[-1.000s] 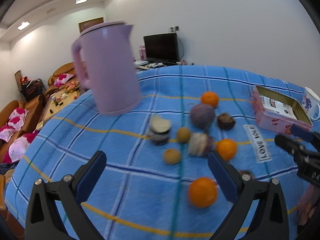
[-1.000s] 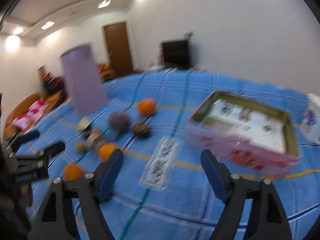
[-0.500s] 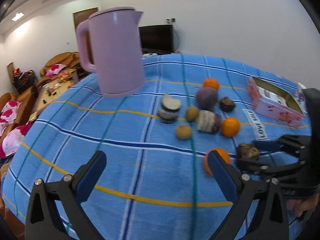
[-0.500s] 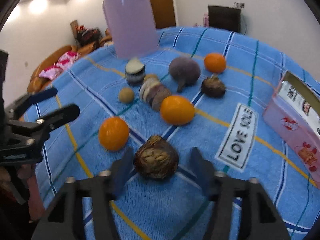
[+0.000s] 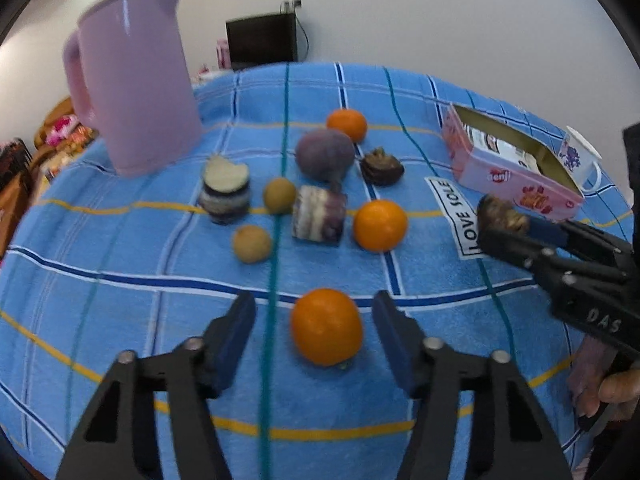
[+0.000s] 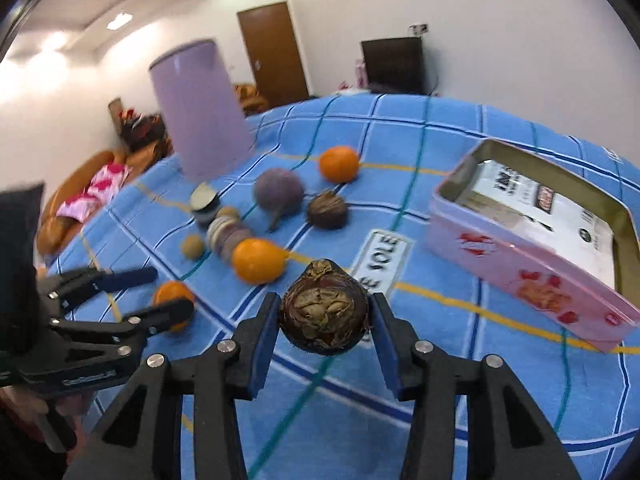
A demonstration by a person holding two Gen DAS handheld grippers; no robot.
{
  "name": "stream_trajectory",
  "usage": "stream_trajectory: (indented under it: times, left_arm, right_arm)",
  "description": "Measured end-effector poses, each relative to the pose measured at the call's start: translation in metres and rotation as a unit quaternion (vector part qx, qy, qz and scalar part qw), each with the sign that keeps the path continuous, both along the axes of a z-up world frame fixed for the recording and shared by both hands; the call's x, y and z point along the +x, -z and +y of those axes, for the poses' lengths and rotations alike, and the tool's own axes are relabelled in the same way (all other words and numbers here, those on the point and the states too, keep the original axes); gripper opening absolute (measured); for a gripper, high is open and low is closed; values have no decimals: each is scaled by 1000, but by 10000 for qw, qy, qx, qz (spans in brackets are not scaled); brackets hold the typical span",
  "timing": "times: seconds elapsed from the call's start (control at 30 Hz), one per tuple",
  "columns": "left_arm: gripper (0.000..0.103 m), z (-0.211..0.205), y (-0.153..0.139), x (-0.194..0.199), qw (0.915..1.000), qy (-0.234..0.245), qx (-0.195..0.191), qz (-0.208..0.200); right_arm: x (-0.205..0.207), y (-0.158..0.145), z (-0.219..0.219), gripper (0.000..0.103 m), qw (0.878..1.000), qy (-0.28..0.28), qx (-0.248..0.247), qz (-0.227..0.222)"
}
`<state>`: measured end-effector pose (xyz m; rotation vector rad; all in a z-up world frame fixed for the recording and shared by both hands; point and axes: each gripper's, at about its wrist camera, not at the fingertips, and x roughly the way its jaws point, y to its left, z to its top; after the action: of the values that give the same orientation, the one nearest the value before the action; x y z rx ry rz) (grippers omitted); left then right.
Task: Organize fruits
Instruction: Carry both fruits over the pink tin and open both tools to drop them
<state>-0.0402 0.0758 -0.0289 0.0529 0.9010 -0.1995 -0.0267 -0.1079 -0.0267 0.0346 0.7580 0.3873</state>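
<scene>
Lifted now: your right gripper [image 6: 325, 312] has the dark brown wrinkled round fruit [image 6: 324, 312] clenched between its blue pads, raised off the blue checked tablecloth [image 6: 460, 152] near the pink rectangular tin box [image 6: 532, 276]. Only your left wrist view shows your left gripper [image 5: 314, 330] released, its fingers narrower than before, flanking the nearest round orange [image 5: 326, 326], not touching, well short of that tin.
</scene>
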Motion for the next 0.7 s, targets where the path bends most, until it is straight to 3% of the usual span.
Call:
stream_trajectory:
  times: [0.1,0.27,0.4,0.53,0.7]
  left_arm:
    - [40,-4,11,4,9998,42,-6,178]
    - [38,-4,12,1,10000,63,6,-39]
    - [38,-9,7,3,9999,134,19,-95]
    - [38,-21,-12,2,9983,377,-98,-430]
    - [38,-47,-51,1,9896,877,-452,-1044]
  right_arm:
    - [3,5,-6,47,9998,-8,187,112]
    - [1,3,-11,47,9995,3,306,101]
    - [-8,-8,-14,47,9992,136,310,-200]
    - [-11,-27,-33,47,9968,401,329,-605]
    - [-6,-44,-72,47,9922,862,356,-823]
